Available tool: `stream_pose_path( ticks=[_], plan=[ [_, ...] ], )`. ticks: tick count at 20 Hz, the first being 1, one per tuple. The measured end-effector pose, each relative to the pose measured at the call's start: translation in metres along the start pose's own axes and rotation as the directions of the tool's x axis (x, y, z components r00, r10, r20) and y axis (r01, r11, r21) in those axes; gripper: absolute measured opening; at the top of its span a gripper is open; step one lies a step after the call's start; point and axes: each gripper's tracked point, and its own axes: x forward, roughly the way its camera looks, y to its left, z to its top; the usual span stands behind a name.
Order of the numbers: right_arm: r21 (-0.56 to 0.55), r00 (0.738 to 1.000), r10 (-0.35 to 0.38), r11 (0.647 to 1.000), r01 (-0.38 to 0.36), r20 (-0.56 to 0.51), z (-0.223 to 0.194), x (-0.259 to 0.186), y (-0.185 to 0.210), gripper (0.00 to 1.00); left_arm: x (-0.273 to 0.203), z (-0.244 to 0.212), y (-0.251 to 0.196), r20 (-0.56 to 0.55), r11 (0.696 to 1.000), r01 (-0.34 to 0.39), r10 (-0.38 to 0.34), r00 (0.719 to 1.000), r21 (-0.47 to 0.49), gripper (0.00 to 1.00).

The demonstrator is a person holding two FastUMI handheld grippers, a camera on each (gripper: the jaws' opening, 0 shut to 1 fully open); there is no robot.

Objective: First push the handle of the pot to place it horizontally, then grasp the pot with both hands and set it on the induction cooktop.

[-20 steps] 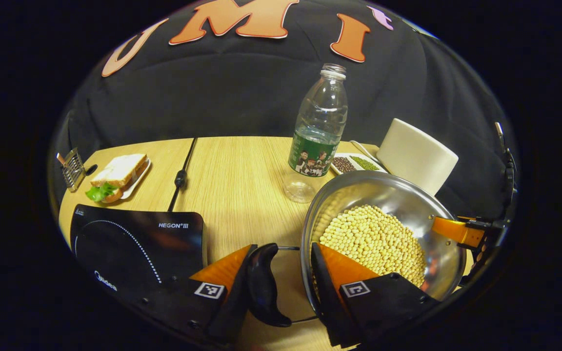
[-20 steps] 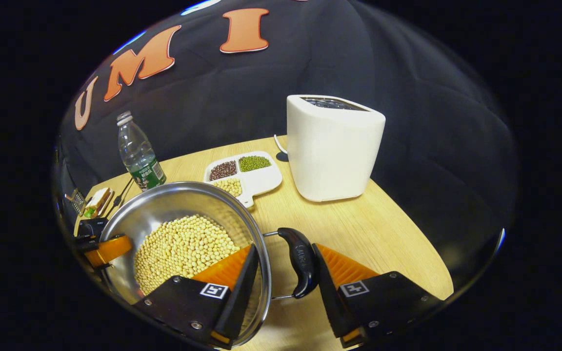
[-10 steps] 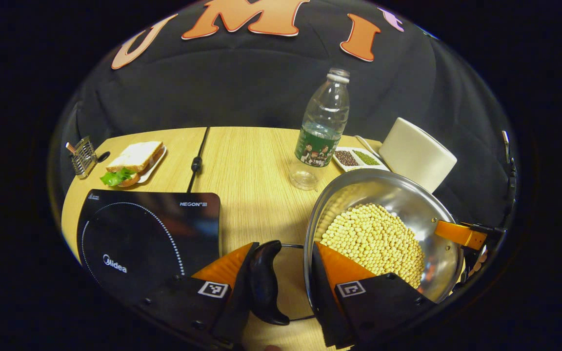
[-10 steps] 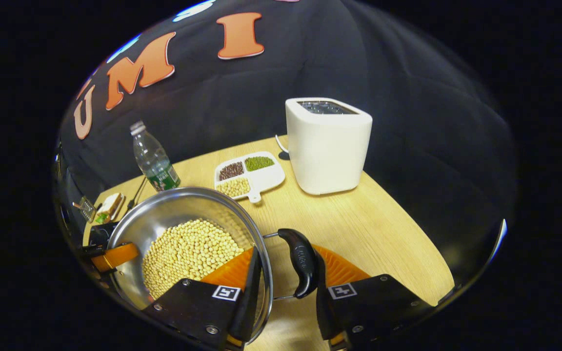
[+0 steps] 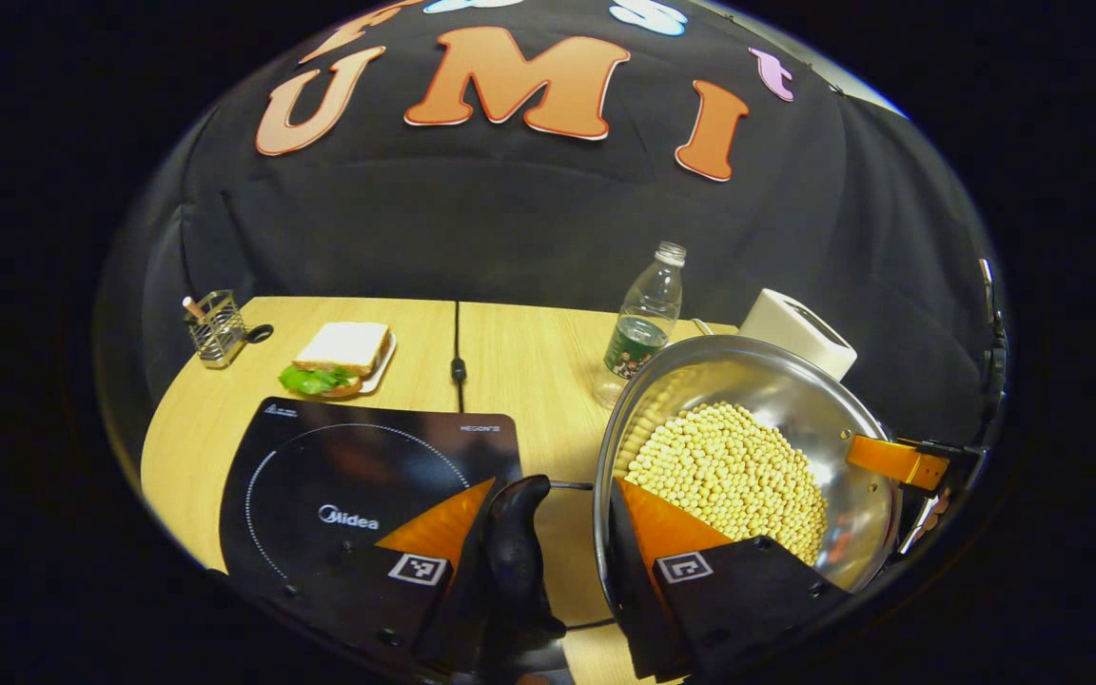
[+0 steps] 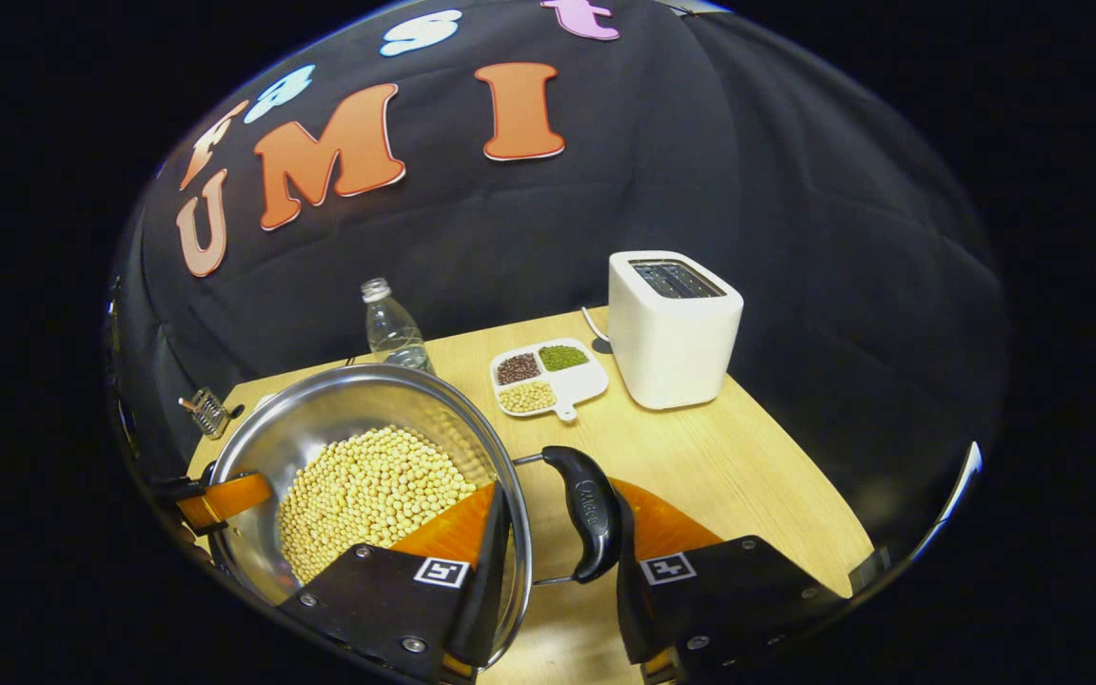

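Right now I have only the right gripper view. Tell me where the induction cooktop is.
Observer: In the left gripper view, the induction cooktop lies on the table left of the pot, with nothing on it.
Operator: Report the left tool's grip.
Observer: The left tool clamps the pot, one finger against the black handle and the other inside the rim.
Operator: Name what's behind the cooktop.
Observer: A sandwich on a small plate.

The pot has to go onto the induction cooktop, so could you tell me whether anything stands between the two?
Nothing visible does. In the left gripper view the pot sits right of the induction cooktop, with bare table between. The sandwich and bottle lie farther back.
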Motion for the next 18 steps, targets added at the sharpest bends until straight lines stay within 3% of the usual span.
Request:
stream_pose_path(
  ticks=[2, 4, 8, 9, 10, 11, 14, 15, 17, 18],
  plan=[
    [-0.005, 1.0, 0.019, 1.0, -0.019, 0.003, -0.002, -0.009, 0.016, 0.46, -0.014, 0.002, 0.016, 0.01, 1.0, -0.014, 0.014, 1.0, -0.013, 0.63],
    [-0.009, 0.999, 0.041, 0.999, -0.041, -0.001, -0.005, -0.014, 0.034, 0.51, -0.028, 0.003, 0.035, 0.018, 0.999, -0.032, 0.032, 0.999, -0.022, 0.63],
    [-0.023, 0.996, 0.085, 0.996, -0.085, -0.009, -0.01, -0.018, 0.076, 0.51, -0.048, 0.004, 0.079, 0.012, 0.997, -0.067, 0.068, 0.998, -0.047, 0.66],
    [-0.029, 0.995, 0.095, 0.995, -0.096, -0.014, -0.013, -0.018, 0.086, 0.46, -0.052, 0.003, 0.088, 0.011, 0.996, -0.075, 0.076, 0.997, -0.056, 0.63],
    [-0.036, 0.994, 0.105, 0.994, -0.106, -0.017, -0.014, -0.018, 0.095, 0.51, -0.055, 0.003, 0.098, 0.01, 0.994, -0.084, 0.085, 0.996, -0.066, 0.63],
    [-0.041, 0.993, 0.115, 0.992, -0.116, -0.022, -0.015, -0.019, 0.105, 0.46, -0.059, 0.002, 0.108, 0.009, 0.993, -0.092, 0.093, 0.996, -0.075, 0.65],
    [-0.048, 0.99, 0.136, 0.989, -0.138, -0.042, -0.02, -0.019, 0.133, 0.46, -0.062, -0.002, 0.136, 0.002, 0.989, -0.115, 0.116, 0.993, -0.094, 0.66],
    [-0.053, 0.989, 0.142, 0.988, -0.144, -0.047, -0.023, -0.018, 0.141, 0.51, -0.062, -0.003, 0.146, -0.002, 0.987, -0.123, 0.123, 0.992, -0.101, 0.66],
    [-0.057, 0.986, 0.152, 0.986, -0.156, -0.061, -0.029, -0.014, 0.157, 0.46, -0.064, -0.007, 0.163, -0.013, 0.984, -0.136, 0.136, 0.991, -0.115, 0.65],
    [-0.06, 0.985, 0.157, 0.985, -0.161, -0.067, -0.032, -0.012, 0.165, 0.51, -0.064, -0.008, 0.17, -0.018, 0.983, -0.142, 0.141, 0.99, -0.12, 0.66]
  ],
)
